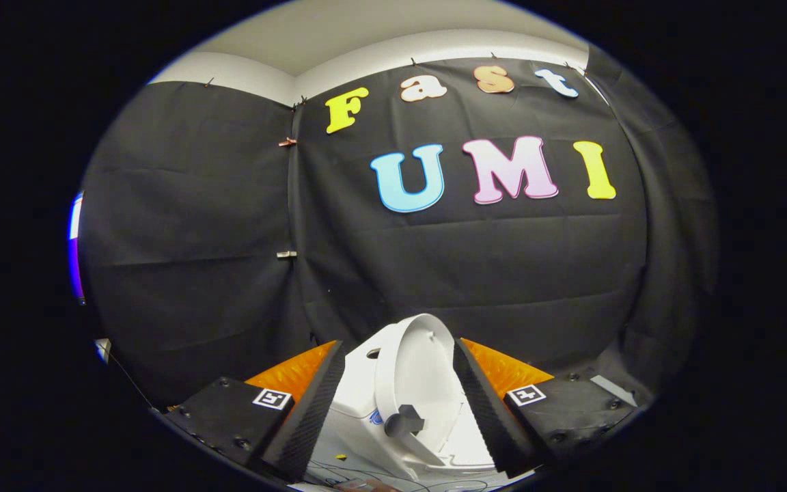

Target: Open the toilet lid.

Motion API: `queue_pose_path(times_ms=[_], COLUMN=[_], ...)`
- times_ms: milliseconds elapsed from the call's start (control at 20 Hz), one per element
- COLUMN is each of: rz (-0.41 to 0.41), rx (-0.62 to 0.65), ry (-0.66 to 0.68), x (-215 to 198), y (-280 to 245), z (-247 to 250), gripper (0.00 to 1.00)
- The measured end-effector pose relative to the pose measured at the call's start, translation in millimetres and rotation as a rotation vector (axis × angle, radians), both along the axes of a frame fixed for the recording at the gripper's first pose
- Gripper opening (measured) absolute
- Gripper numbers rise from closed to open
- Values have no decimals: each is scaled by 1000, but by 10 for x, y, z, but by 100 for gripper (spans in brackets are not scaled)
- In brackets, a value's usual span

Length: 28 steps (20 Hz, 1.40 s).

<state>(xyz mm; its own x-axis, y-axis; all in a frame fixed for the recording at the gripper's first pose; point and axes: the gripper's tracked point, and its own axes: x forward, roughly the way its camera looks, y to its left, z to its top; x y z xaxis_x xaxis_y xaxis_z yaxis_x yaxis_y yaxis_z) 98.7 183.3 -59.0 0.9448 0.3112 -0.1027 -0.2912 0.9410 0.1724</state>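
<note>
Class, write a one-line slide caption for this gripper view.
Open gripper faces the small white toilet, its raised lid standing between the spread fingers, untouched.

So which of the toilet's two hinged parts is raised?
The lid, standing upright between the open gripper's fingers; the seat lies flat below it.
</note>
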Motion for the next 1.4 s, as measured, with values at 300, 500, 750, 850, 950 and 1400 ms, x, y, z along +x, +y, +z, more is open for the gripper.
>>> queue_pose_path(times_ms=[300,500,750,850,950,1400], rz=[-60,-130,-191,-215,-227,-245], rx=[-47,-80,-83,-77,-77,-83], ry=[-40,-62,-68,-63,-58,-62], x=[-515,-802,-956,-977,-1007,-1088], y=[-486,-850,-1183,-1294,-1363,-1519], z=[565,778,837,827,811,804], gripper=[99,99,99,99,99,99])
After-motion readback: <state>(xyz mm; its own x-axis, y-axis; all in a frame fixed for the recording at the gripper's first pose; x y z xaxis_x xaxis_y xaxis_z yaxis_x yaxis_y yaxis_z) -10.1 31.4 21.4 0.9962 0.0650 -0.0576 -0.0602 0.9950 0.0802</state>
